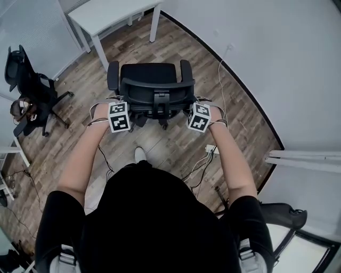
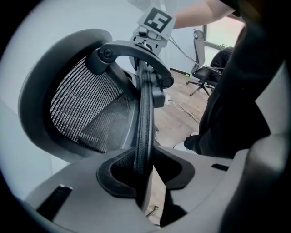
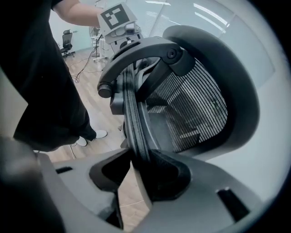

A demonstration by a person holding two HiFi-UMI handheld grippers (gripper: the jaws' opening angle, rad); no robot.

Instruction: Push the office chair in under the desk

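A black mesh office chair (image 1: 152, 74) stands on the wood floor, its seat facing a white desk (image 1: 109, 13) a short way beyond it. In the head view my left gripper (image 1: 123, 104) is at the left end of the backrest (image 1: 157, 90) and my right gripper (image 1: 192, 105) at the right end. In the left gripper view the backrest rim (image 2: 144, 113) runs between the jaws of the left gripper (image 2: 145, 170), and the pads close on it. In the right gripper view the right gripper (image 3: 136, 170) clamps the backrest rim (image 3: 132, 109) the same way.
A second black office chair (image 1: 32, 90) stands at the left, by a white table leg (image 1: 18, 149). Cables (image 1: 202, 162) and a power strip (image 1: 211, 149) lie on the floor at my right. A grey wall (image 1: 277, 64) runs along the right. Another chair (image 1: 282, 214) sits behind me, bottom right.
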